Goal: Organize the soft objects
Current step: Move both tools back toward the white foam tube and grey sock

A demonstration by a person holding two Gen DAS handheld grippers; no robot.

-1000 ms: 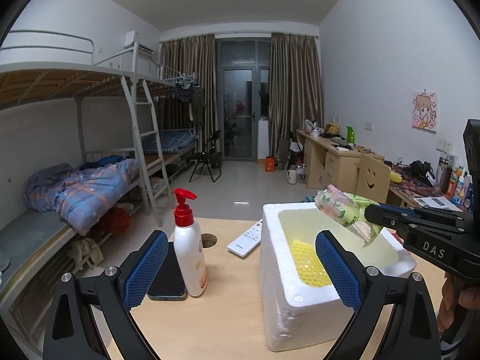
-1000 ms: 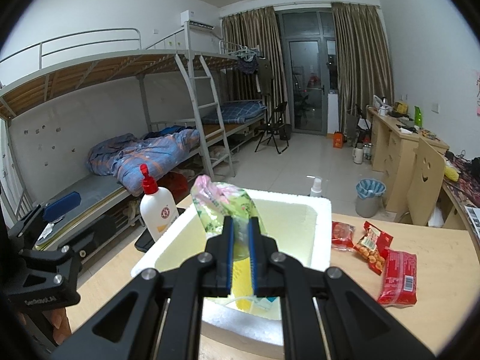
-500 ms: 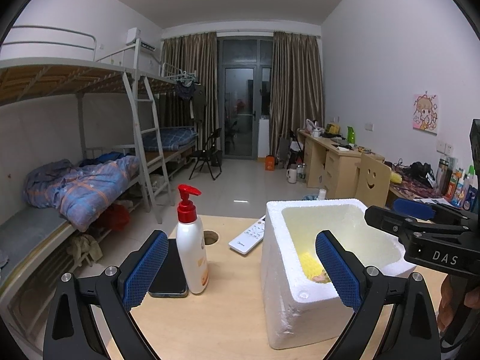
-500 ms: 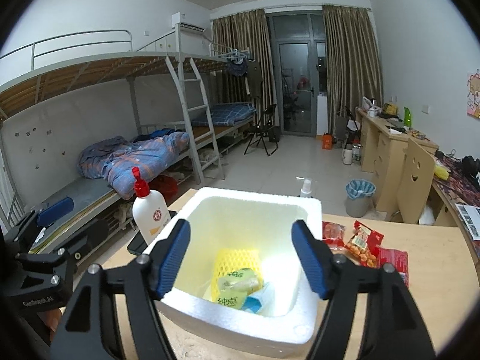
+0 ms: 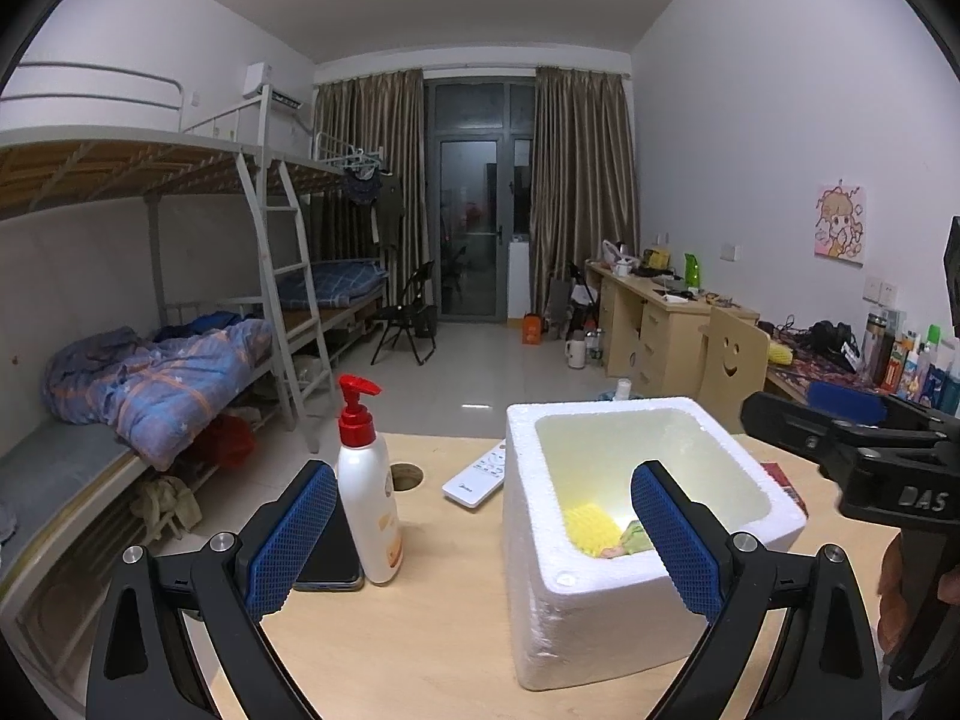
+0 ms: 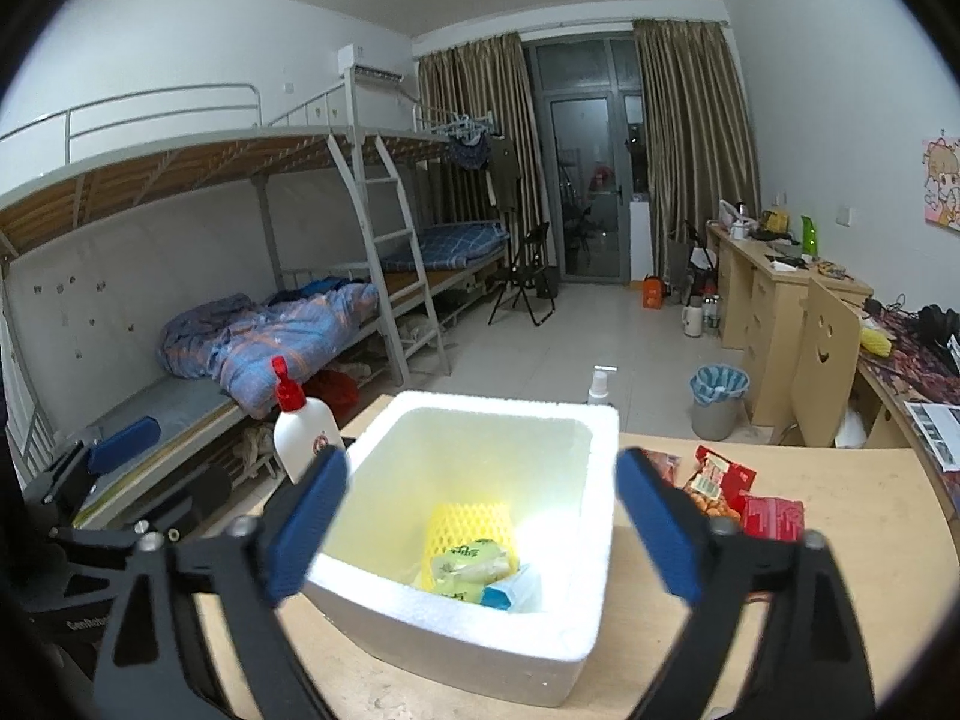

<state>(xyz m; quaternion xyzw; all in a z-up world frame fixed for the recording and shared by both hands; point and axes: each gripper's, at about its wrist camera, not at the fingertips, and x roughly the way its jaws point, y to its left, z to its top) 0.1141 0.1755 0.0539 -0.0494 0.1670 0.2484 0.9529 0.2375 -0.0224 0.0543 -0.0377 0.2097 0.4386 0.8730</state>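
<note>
A white foam box point(image 6: 594, 546) point(image 5: 606, 618) stands on the wooden table. Inside it lie a yellow foam net point(image 6: 465, 525) point(image 5: 585, 534), a green snack bag point(image 6: 471, 564) point(image 5: 633, 540) and a small blue-and-white packet point(image 6: 510, 591). My right gripper point(image 6: 480, 531) hangs over the box's near side, its jaws opening wide with nothing between them. My left gripper point(image 5: 480, 546) stands open in front of the box's left corner and holds nothing. Several red snack packets point(image 6: 729, 492) lie on the table right of the box.
A white pump bottle with a red top point(image 5: 366, 498) point(image 6: 300, 435) stands left of the box beside a dark phone point(image 5: 330, 564). A white remote point(image 5: 477, 477) and a cable hole point(image 5: 405, 474) lie behind them. A person's hand point(image 5: 900, 576) holds the right gripper's handle.
The right gripper, shut on the green snack bag above the box a second ago, has opened. The bag has dropped into the box onto the yellow net. The left gripper has not moved.
</note>
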